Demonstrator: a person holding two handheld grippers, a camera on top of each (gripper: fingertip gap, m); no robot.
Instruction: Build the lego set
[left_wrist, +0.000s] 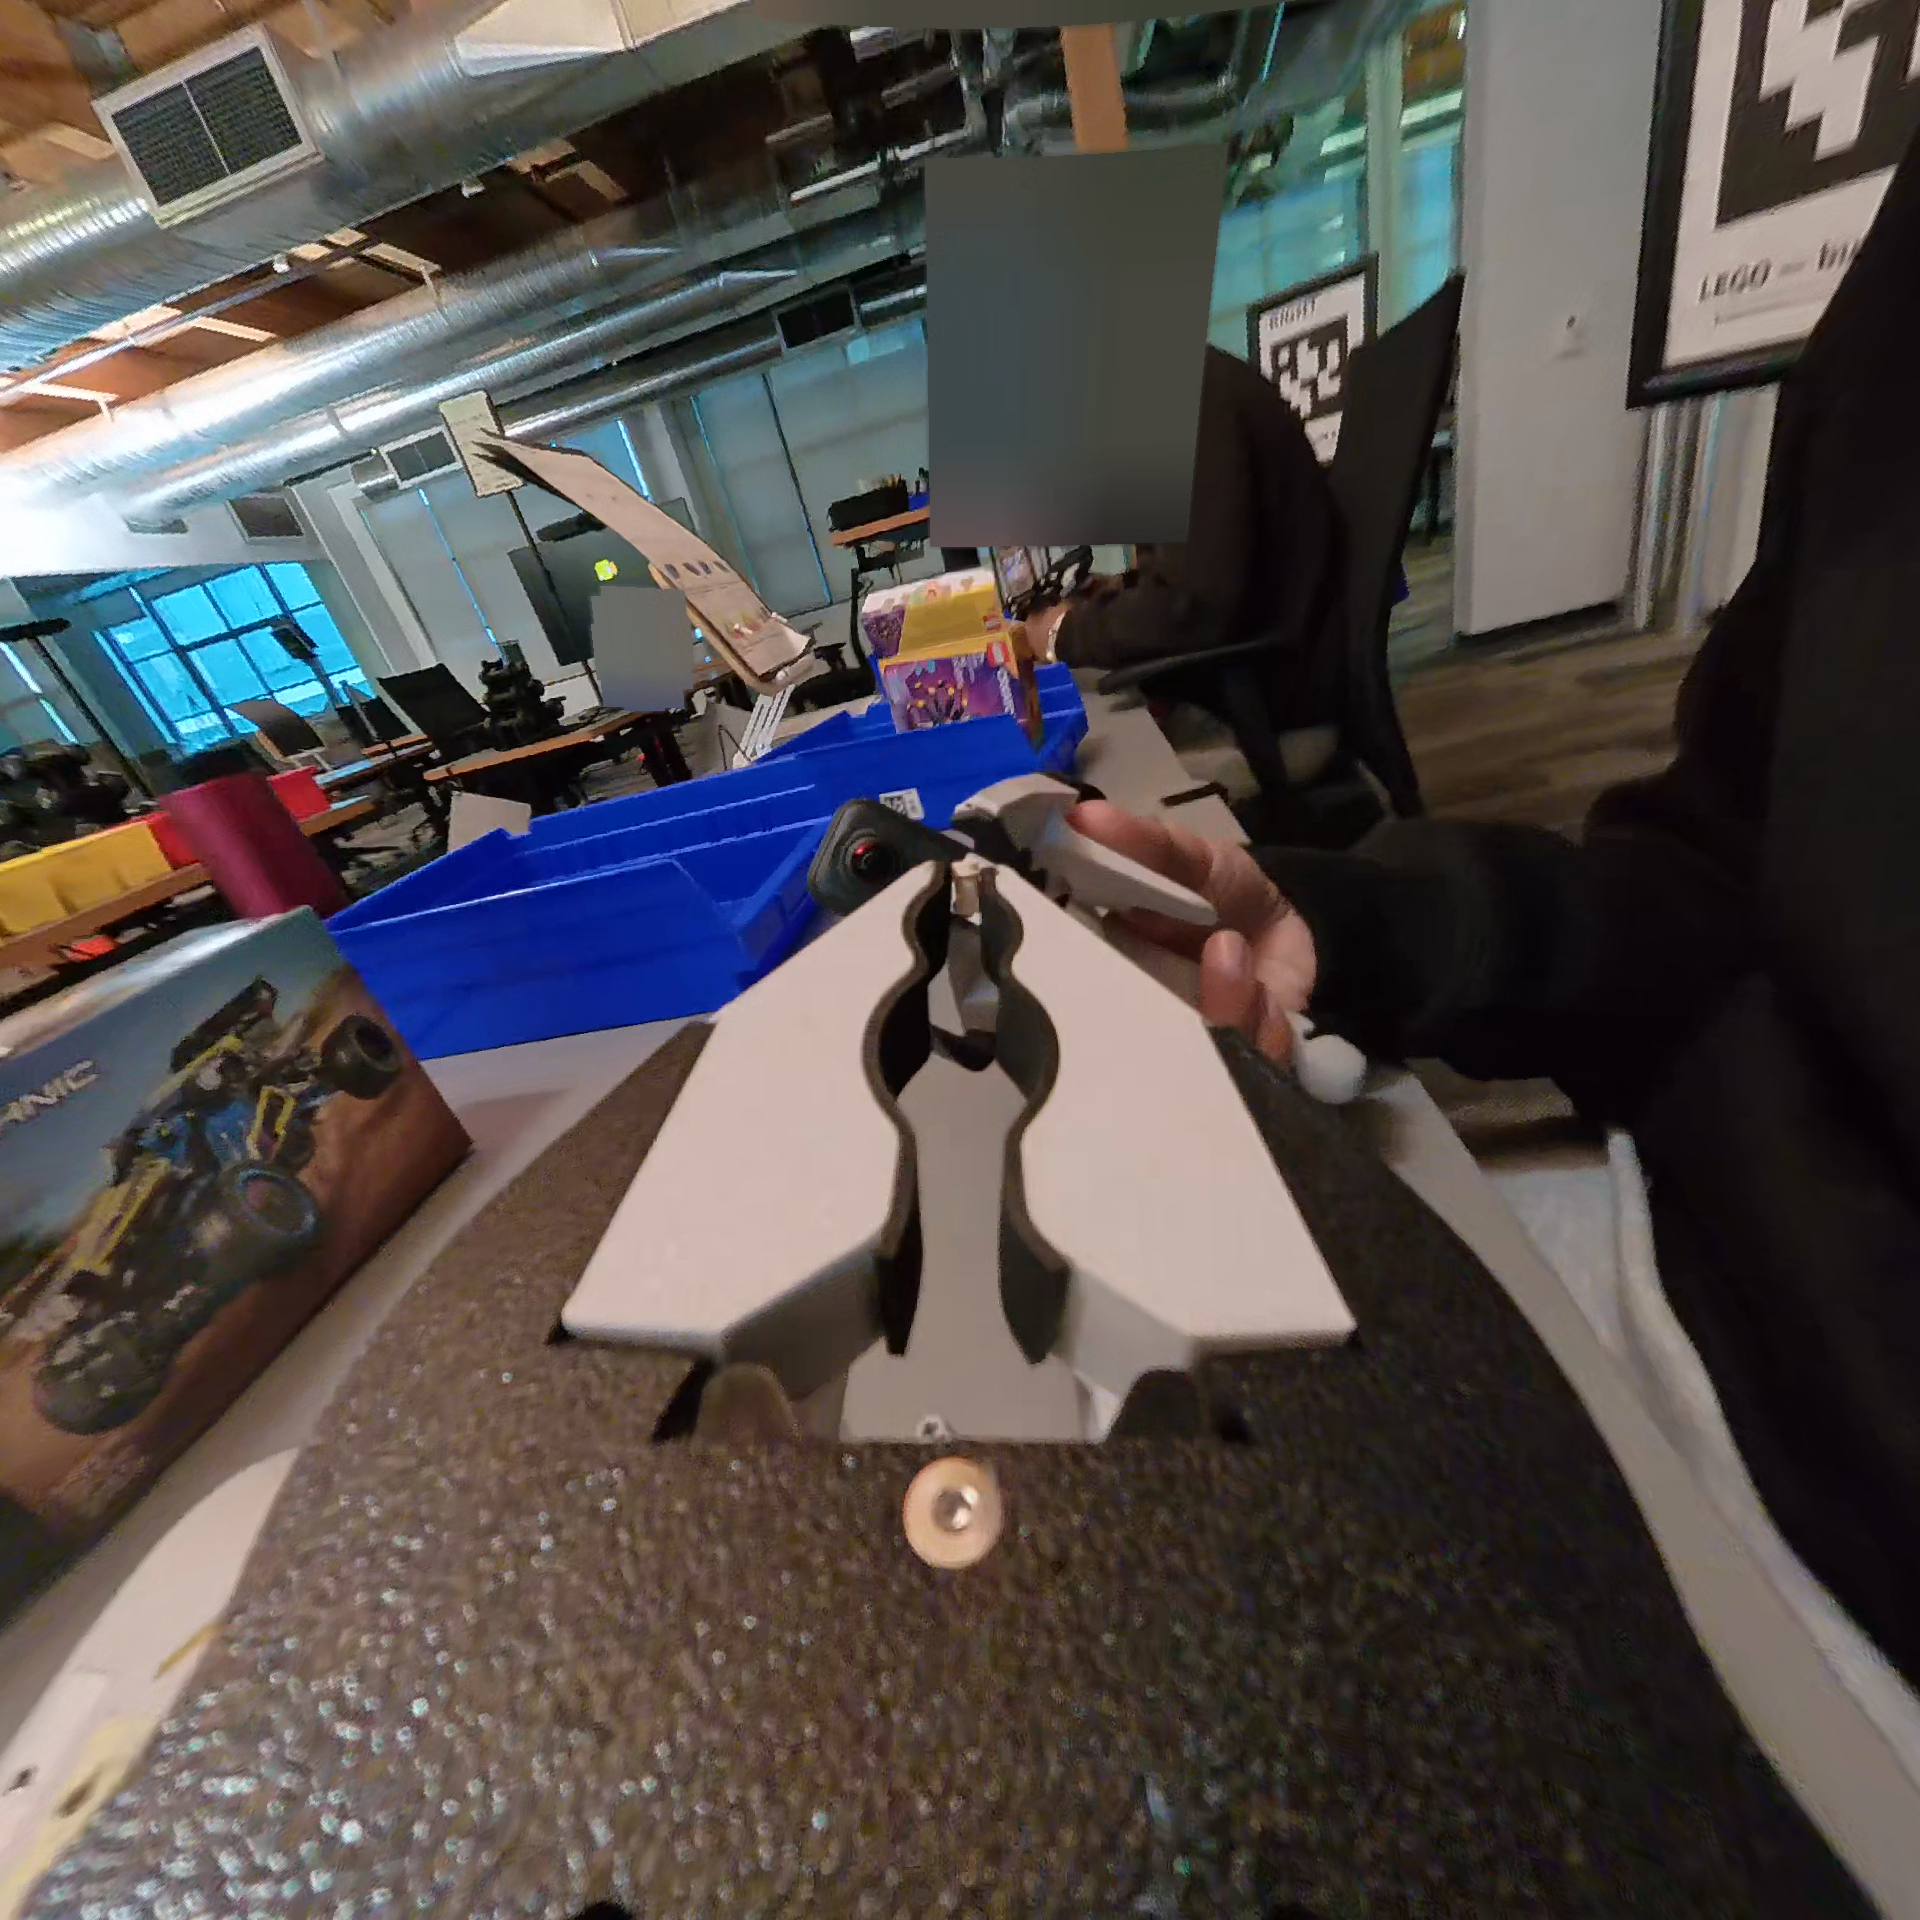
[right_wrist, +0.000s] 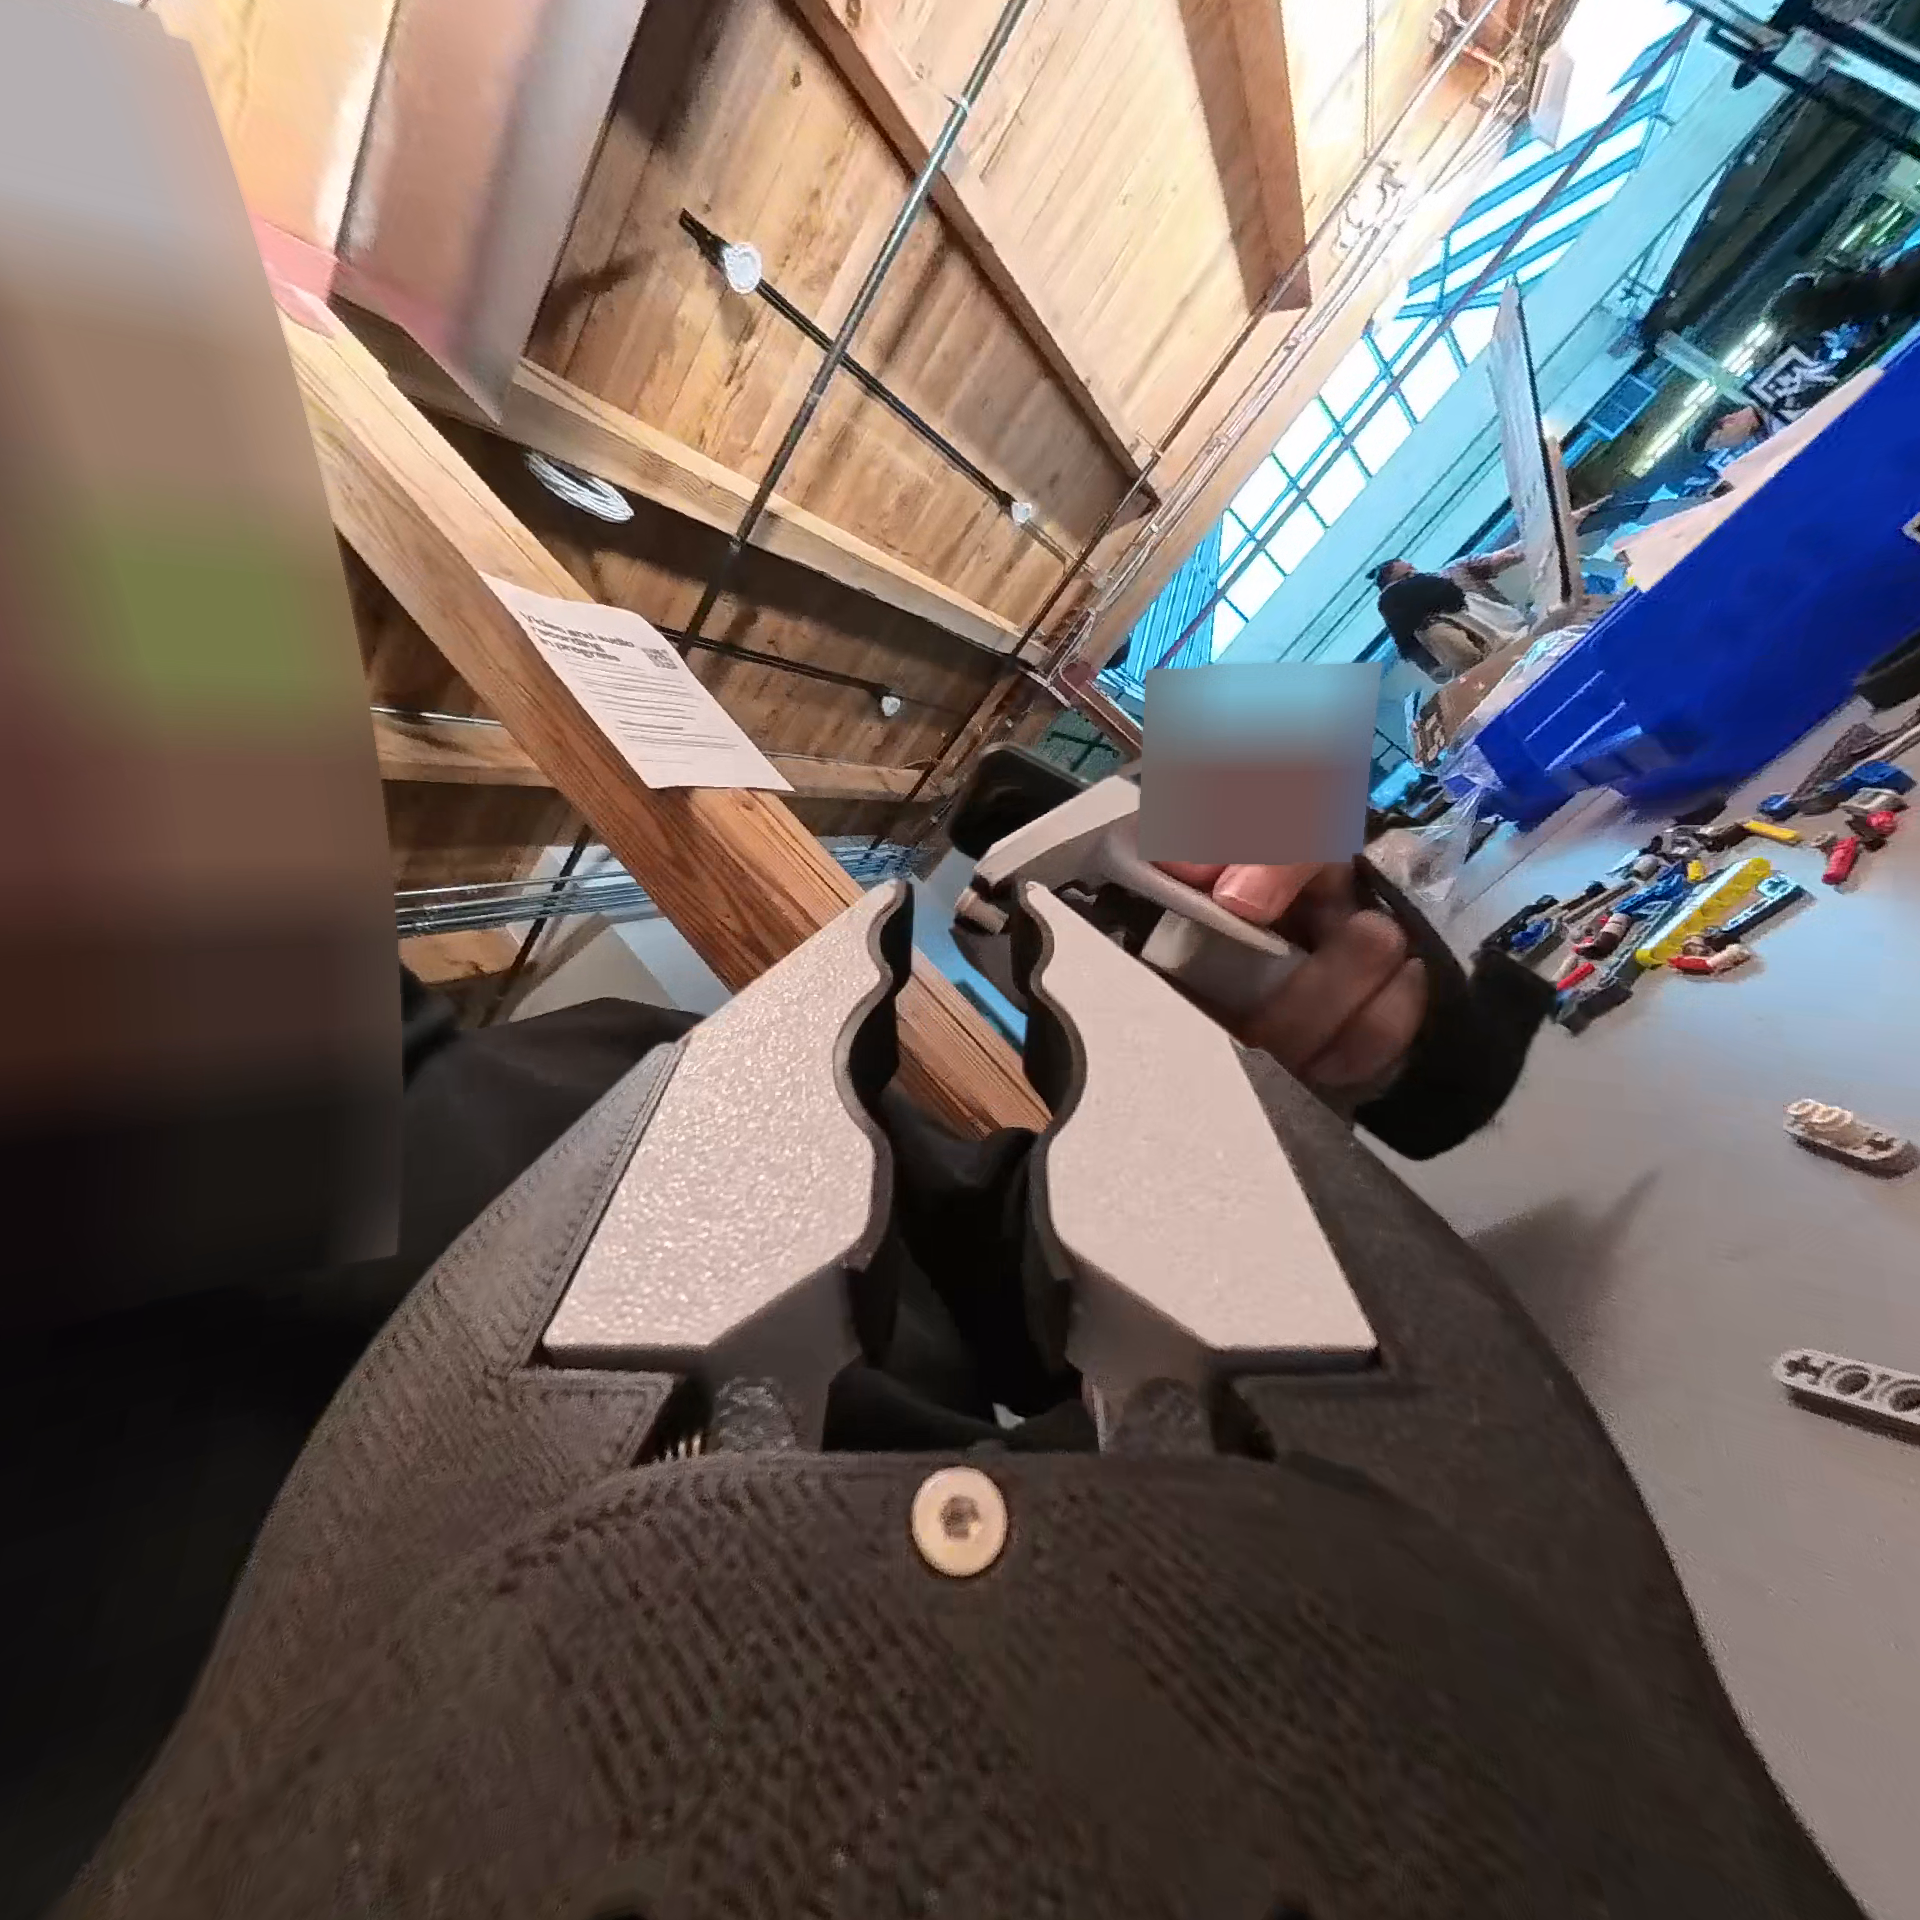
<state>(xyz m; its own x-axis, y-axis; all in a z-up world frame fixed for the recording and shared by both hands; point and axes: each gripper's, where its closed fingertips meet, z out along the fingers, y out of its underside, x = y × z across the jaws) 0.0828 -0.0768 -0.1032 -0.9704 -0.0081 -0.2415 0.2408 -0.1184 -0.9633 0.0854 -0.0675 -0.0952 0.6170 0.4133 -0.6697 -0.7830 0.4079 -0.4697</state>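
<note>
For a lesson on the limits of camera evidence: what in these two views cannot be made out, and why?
Left wrist view: pale piece at the left gripper tips, too small to identify or tell if clamped.
Left wrist view: lego box, cut off by the left edge.
Right wrist view: loose lego parts, too small to sort.
Right wrist view: grey beam, cut by the right edge.
</note>
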